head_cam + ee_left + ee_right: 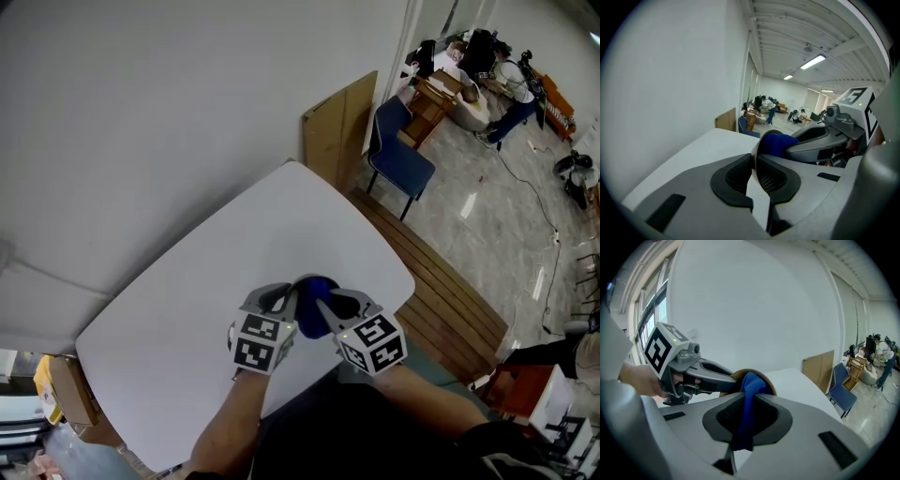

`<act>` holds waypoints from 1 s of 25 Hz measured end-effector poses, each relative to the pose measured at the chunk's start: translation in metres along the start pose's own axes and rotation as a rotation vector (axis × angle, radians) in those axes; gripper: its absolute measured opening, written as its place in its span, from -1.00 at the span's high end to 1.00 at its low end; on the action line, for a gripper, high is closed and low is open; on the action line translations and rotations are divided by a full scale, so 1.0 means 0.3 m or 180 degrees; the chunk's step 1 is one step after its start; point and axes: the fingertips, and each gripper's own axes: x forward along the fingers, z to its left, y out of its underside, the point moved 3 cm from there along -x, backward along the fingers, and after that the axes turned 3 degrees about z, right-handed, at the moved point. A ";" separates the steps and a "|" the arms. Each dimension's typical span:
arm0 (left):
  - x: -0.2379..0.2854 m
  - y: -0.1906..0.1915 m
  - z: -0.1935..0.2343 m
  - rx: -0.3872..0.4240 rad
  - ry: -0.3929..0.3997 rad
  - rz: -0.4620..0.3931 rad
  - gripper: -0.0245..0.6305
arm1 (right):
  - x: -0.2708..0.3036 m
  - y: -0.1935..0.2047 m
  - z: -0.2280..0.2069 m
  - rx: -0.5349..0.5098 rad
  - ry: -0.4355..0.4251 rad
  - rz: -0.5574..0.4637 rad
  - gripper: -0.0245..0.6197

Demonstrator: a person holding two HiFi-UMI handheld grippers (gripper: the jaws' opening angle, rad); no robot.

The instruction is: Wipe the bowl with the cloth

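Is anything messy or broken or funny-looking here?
Nothing stands out. The left gripper pinches the rim of the bowl, and the right gripper holds the blue cloth pushed into it. No spill shows on the white table, and nothing looks broken.

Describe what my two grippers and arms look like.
Both the left gripper and right gripper are grey moulded plastic with black ribbed pads, carrying white cubes with black square markers. No cables show. The forearms are bare, no sleeves.
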 end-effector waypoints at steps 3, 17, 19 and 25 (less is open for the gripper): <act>-0.017 0.006 -0.005 0.0042 0.0014 -0.0008 0.82 | -0.016 -0.038 -0.008 0.0026 0.0074 -0.0144 0.81; -0.104 -0.045 0.007 0.0301 -0.0268 -0.0207 0.85 | 0.006 -0.169 0.143 -0.0245 -0.0059 -0.0386 0.81; -0.113 -0.039 0.011 0.0246 -0.0286 -0.0235 0.85 | 0.010 -0.162 0.157 -0.0318 -0.0078 -0.0297 0.81; -0.130 -0.037 0.048 0.0141 -0.0339 -0.0263 0.87 | -0.033 -0.172 0.213 -0.0581 -0.0150 -0.0365 0.81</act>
